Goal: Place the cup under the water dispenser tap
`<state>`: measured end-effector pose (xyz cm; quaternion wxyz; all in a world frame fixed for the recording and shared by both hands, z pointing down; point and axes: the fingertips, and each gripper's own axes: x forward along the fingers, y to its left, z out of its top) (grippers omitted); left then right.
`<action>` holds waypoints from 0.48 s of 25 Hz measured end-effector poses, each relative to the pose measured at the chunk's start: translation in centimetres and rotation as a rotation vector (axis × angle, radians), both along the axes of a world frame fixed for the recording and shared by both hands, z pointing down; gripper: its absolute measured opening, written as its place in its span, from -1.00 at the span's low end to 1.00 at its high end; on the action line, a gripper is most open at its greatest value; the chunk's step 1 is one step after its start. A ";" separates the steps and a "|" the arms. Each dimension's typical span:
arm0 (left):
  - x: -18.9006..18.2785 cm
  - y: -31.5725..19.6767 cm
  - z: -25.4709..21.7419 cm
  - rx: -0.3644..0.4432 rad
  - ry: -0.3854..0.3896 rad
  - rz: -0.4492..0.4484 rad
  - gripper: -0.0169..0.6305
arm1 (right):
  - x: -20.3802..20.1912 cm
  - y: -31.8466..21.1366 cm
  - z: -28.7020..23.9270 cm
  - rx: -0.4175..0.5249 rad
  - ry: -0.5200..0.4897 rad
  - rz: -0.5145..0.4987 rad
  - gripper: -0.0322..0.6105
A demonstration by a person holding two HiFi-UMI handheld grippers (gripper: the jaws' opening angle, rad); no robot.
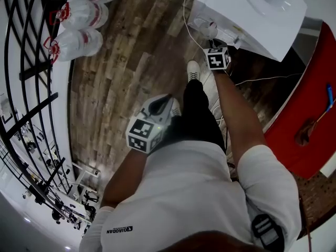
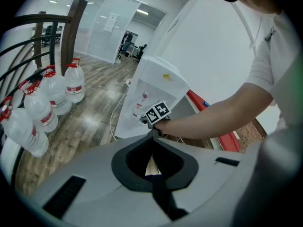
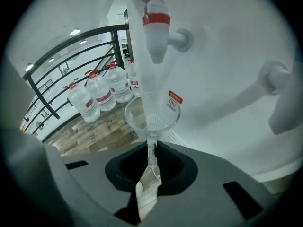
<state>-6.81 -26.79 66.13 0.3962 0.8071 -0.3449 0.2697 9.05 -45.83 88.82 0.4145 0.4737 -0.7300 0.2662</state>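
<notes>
Step in hand: approach. The right claw (image 3: 150,145) grips the clear plastic cup (image 3: 152,118) by its wall, close to the red tap (image 3: 155,34) of the water dispenser (image 1: 247,7). The left claw (image 2: 152,134) is closed and empty. Next, probably: centre the cup beneath the tap, seat it, release.

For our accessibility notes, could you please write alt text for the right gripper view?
The right gripper pinches the rim of a clear plastic cup, held up before the red-banded tap of a white water dispenser. Large water bottles stand by a black railing on the wooden floor at left.
</notes>
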 end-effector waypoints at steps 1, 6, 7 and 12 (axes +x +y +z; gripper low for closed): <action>0.0 -0.1 0.1 -0.001 -0.005 -0.001 -0.96 | 0.1 -0.5 0.2 0.008 0.009 -0.007 -0.73; -0.6 0.1 0.4 -0.017 -0.014 -0.009 -0.96 | -0.2 -1.8 0.7 0.040 0.049 -0.053 -0.73; -0.6 0.1 0.4 -0.019 -0.016 -0.008 -0.96 | -0.2 -2.0 0.9 0.041 0.051 -0.055 -0.73; -1.0 0.0 0.7 -0.026 -0.018 -0.015 -0.96 | -0.4 -2.7 1.7 0.049 0.074 -0.079 -0.73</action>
